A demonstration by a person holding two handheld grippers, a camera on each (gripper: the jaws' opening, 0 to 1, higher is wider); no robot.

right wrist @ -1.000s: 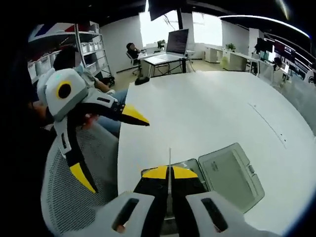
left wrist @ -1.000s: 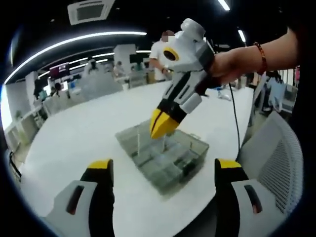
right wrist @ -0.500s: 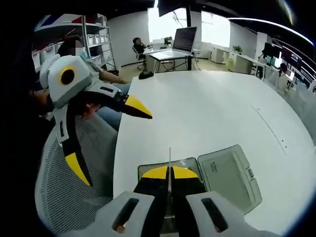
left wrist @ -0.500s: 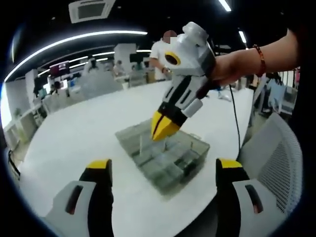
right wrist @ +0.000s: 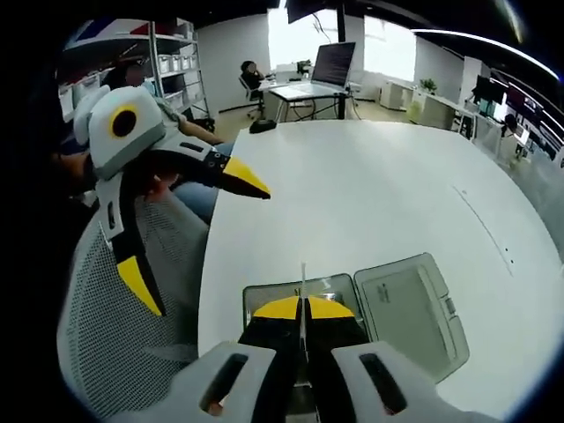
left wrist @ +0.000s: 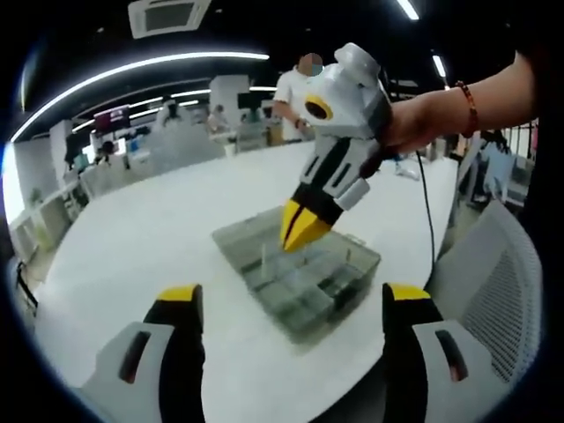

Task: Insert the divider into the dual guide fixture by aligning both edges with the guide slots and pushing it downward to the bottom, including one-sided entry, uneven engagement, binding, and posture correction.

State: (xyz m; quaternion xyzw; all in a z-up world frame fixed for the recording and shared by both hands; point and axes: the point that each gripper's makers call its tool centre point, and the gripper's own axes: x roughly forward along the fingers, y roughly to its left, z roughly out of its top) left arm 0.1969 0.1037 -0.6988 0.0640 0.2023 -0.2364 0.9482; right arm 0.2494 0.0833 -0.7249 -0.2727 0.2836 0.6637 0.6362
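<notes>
While the left gripper gapes, the right gripper pinches the divider.

Place: open-plan office
Landmark: large white table
Beyond the table: desk with a monitor, seated person
Beside it: mesh chair, storage shelving
Overhead: strip lights, ceiling vent

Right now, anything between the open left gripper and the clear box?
Nothing. In the left gripper view, only bare white table lies between the left gripper and the clear box. The right gripper hangs above the box.
</notes>
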